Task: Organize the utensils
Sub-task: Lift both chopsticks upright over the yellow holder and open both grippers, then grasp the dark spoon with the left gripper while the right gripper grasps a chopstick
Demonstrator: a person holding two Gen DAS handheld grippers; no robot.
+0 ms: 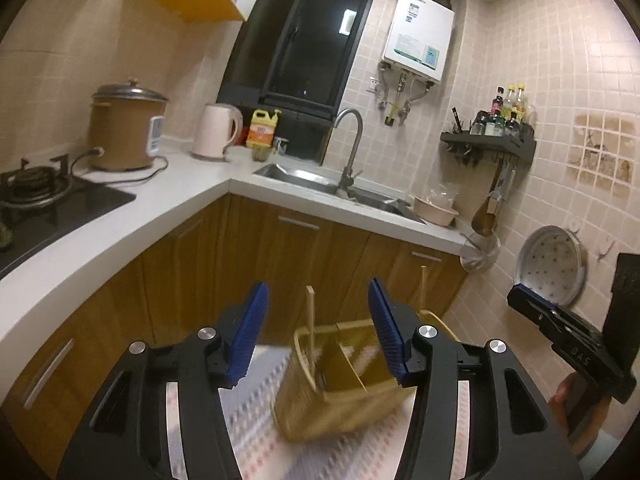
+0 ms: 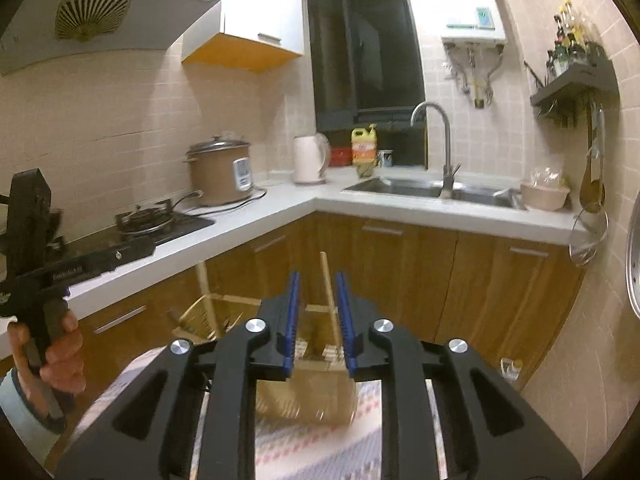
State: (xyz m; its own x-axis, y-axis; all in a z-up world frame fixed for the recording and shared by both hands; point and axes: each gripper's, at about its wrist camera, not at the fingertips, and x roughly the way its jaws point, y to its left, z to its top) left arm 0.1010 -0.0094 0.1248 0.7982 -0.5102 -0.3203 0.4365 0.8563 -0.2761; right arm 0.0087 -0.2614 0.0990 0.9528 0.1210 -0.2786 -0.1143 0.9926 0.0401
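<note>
With your left gripper (image 1: 318,330) spread and right gripper (image 2: 317,320) slightly parted, both empty, back off level so neither clips the 2 chopsticks (image 1: 311,322) standing in the woven basket (image 1: 340,384) on the patterned cloth (image 1: 256,412) just ahead

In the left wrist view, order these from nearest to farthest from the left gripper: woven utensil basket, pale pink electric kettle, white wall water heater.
1. Woven utensil basket, just beyond the left gripper.
2. Pale pink electric kettle, on the corner counter, left.
3. White wall water heater, high on the back wall.
</note>
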